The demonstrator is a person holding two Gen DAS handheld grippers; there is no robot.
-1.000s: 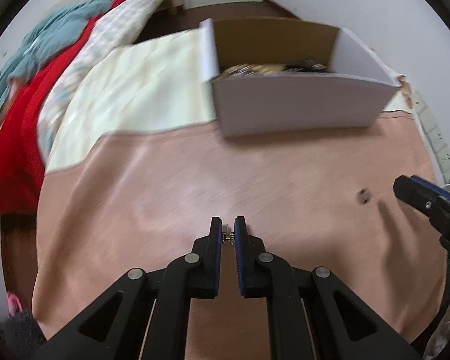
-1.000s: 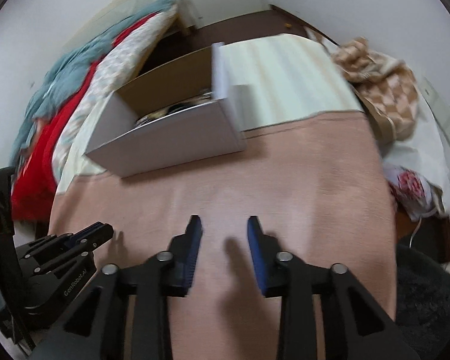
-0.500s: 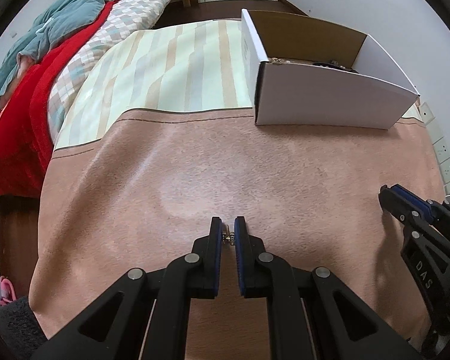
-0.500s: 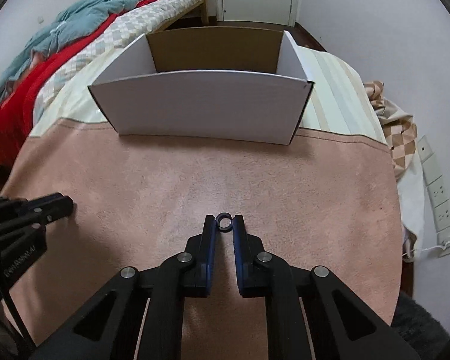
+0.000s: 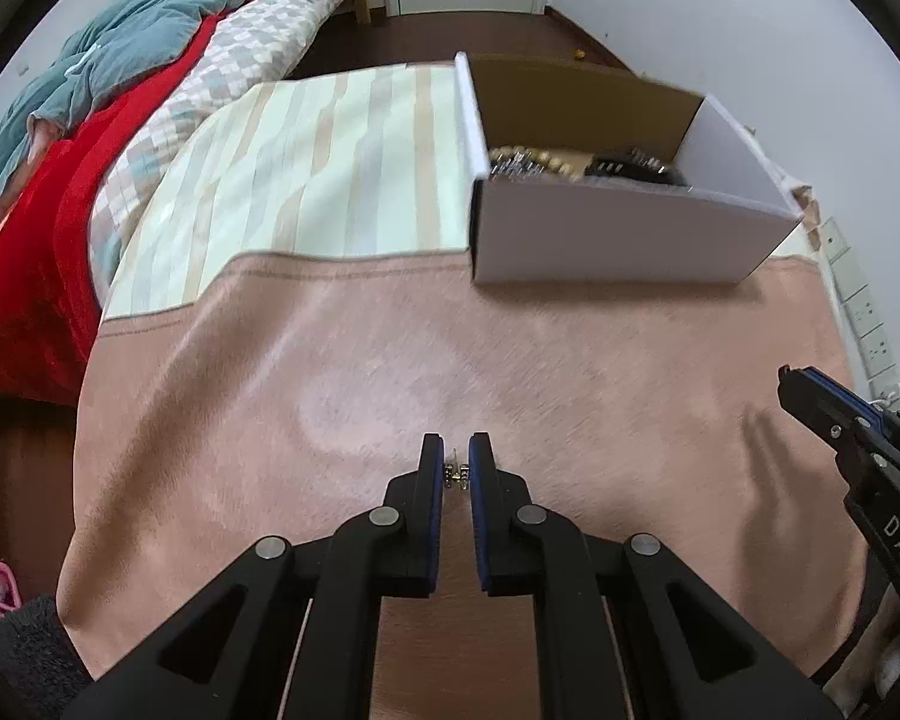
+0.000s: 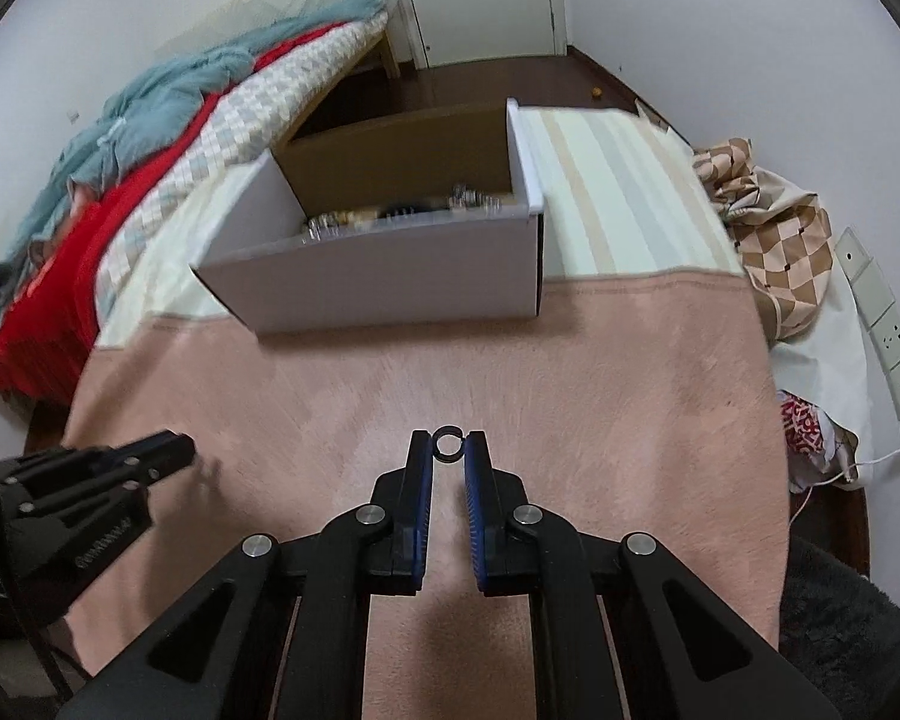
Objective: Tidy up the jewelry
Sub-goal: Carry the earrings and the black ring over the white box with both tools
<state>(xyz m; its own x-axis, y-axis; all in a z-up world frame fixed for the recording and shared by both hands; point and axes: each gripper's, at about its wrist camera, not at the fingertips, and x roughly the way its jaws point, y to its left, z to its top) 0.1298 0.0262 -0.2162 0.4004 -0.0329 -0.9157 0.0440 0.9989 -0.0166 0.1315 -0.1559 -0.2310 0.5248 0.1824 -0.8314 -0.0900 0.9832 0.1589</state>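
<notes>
left claw [image 5: 456,459] pinching earring [image 5: 456,474], right claw [image 6: 448,445] gripping ring [image 6: 448,444]

pink blanket [image 5: 330,396], white box [image 6: 390,282], red quilt [image 5: 24,240], striped cream sheet [image 5: 330,162].

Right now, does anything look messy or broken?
Nothing looks broken or spilled. The left gripper pinches a tiny metal earring, the right gripper pinches a dark ring, and the other jewelry sits inside the white box on the pink blanket.
</notes>
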